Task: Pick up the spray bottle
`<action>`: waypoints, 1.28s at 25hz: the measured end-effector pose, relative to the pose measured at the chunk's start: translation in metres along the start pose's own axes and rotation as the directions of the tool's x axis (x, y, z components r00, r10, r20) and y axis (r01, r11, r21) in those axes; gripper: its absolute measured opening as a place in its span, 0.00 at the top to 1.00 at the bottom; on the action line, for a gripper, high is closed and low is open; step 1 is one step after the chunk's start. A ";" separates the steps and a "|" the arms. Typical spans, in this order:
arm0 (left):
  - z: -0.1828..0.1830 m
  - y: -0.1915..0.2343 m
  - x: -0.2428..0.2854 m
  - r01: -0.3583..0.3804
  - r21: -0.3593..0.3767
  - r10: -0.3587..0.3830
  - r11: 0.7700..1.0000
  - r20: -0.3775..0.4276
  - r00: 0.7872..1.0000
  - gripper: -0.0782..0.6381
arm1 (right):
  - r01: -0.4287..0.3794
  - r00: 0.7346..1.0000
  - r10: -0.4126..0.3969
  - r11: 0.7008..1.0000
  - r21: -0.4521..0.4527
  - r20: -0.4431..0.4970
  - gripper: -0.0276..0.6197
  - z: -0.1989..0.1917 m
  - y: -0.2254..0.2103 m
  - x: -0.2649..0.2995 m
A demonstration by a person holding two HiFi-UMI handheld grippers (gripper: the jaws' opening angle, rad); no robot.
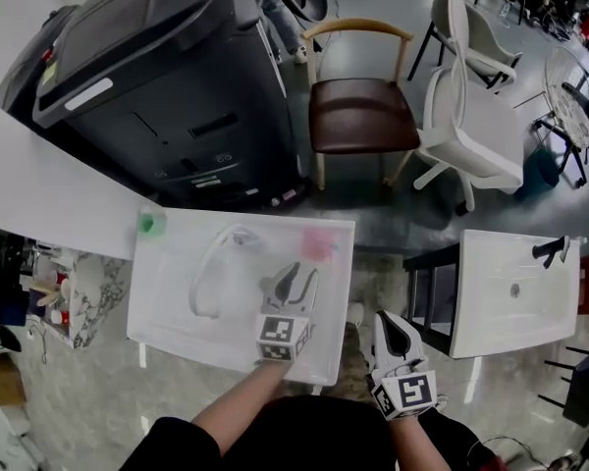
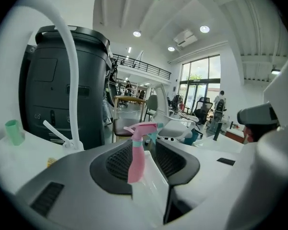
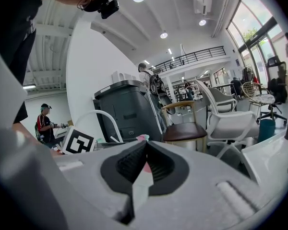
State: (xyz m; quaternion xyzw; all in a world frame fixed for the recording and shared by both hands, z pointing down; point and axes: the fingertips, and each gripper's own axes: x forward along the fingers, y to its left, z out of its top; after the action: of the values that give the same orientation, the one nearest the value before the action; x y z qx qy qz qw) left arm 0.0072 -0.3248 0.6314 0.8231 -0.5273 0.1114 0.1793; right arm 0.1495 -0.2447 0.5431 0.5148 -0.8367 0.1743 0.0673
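one pink spray bottle (image 1: 317, 245) stood on the white worktop (image 1: 177, 302), just ahead of the left hand-held gripper (image 1: 294, 275), its jaws narrowly apart, gripping nothing. the right hand-held gripper (image 1: 393, 324) was closed and empty. one green cup (image 1: 151, 224) stood nearby.

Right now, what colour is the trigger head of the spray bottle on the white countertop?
Pink trigger head, with a teal accent; clearest in the left gripper view.

No readable text. Black-and-white square code markers on cubes of left gripper (image 1: 293, 285) and right gripper (image 1: 395, 330). White labels on black copier (image 1: 177, 116) illegible.
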 end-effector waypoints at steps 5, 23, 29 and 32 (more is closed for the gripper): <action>-0.008 0.011 0.037 -0.012 -0.012 0.011 1.000 -0.042 0.999 0.62 | -0.005 1.000 0.005 1.000 0.011 -0.027 0.96 -0.007 -0.021 0.008; -0.015 0.027 0.107 -0.037 0.026 0.039 0.999 -0.089 0.995 0.60 | -0.101 0.990 0.101 0.995 0.001 -0.096 0.96 -0.020 -0.042 0.037; -0.014 0.027 0.100 -0.026 0.019 0.027 0.999 -0.093 0.995 0.62 | -0.089 0.993 0.087 0.996 -0.023 -0.075 0.96 -0.012 -0.044 0.035; -0.011 0.022 0.085 -0.004 0.025 0.006 1.000 -0.096 0.995 0.63 | -0.025 0.998 0.025 1.000 0.007 -0.059 0.96 -0.008 -0.050 0.028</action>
State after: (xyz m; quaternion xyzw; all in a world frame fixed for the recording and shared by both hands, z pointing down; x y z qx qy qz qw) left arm 0.0228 -0.3993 0.6769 0.8176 -0.5186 0.1576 0.1941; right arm 0.1807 -0.2855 0.5703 0.4990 -0.8402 0.1930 0.0883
